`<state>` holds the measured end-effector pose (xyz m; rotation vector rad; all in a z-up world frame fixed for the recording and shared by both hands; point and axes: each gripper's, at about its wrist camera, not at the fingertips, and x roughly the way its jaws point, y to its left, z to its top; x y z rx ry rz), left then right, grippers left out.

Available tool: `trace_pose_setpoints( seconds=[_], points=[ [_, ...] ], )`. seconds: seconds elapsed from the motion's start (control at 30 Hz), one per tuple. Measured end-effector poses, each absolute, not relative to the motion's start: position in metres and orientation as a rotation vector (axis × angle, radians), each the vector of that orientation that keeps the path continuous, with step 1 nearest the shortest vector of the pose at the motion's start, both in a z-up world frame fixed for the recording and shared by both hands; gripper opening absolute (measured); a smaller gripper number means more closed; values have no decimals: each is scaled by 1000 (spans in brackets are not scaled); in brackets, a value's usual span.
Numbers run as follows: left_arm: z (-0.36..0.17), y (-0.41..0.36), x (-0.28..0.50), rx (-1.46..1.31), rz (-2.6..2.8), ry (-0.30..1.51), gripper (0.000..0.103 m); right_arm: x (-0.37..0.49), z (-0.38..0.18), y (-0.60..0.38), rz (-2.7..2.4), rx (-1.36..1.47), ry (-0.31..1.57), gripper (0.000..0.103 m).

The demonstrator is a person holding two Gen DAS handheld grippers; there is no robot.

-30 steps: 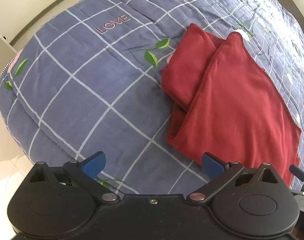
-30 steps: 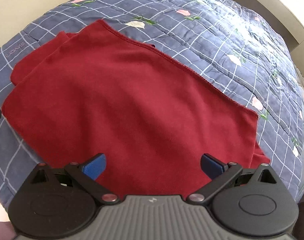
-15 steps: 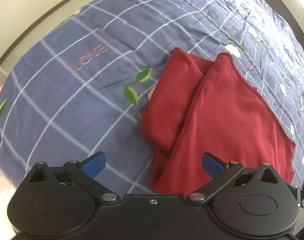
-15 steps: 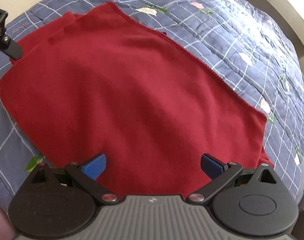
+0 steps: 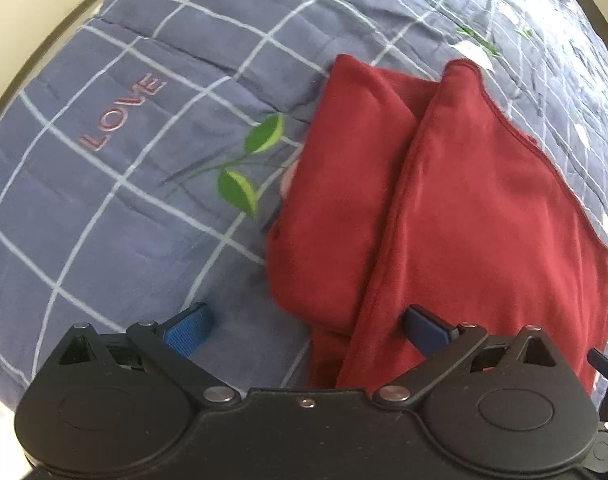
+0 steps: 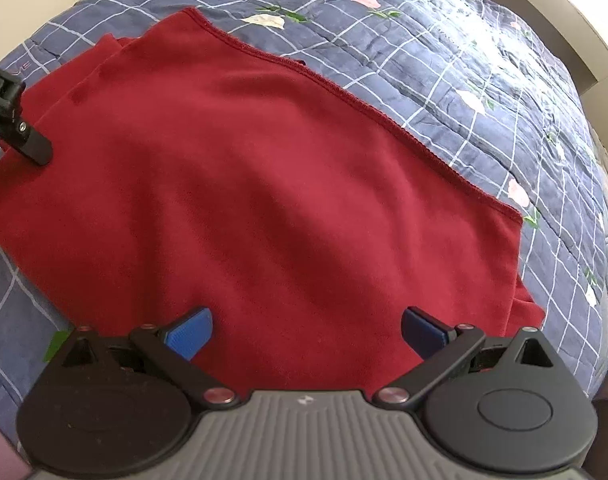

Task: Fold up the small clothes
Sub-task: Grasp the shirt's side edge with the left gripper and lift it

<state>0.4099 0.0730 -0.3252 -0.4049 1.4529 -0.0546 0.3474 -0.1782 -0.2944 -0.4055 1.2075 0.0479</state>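
A red garment (image 6: 263,184) lies flat on the blue checked quilt (image 6: 444,52), folded over on itself, with a sleeve part bunched at its left end (image 5: 344,184). My left gripper (image 5: 308,326) is open and empty, low over the garment's near left edge, with its right finger over the cloth. My right gripper (image 6: 306,328) is open and empty over the garment's near edge. The left gripper's body shows at the left edge of the right wrist view (image 6: 11,120).
The quilt has white grid lines, leaf and flower prints and the word LOVE (image 5: 121,112). The bed edge and a pale wall (image 5: 43,4) curve round the far left. A pale headboard or wall (image 6: 564,20) runs along the far right.
My left gripper has moved right and closer to the garment's left end. My right gripper has moved in lower over the garment. Both stay open.
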Motion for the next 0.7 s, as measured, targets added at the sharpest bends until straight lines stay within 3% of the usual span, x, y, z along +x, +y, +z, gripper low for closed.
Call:
trace_pose_setpoints(
  seconds=[0.13, 0.33, 0.43, 0.5, 0.7],
  points=[
    [-323, 73, 412, -459, -86, 1446, 98, 346, -302, -175, 77, -418, 1255, 103],
    [-324, 66, 413, -505, -95, 1466, 82, 338, -303, -183, 85, -400, 1286, 103],
    [-323, 66, 414, -500, -62, 1469, 69, 333, -303, -191, 91, -390, 1302, 103],
    [-321, 67, 414, -528, -80, 1466, 43, 329, -303, -198, 93, -375, 1316, 103],
    [-311, 57, 415, -513, -73, 1458, 19, 318, -303, -218, 102, -334, 1339, 103]
  ],
)
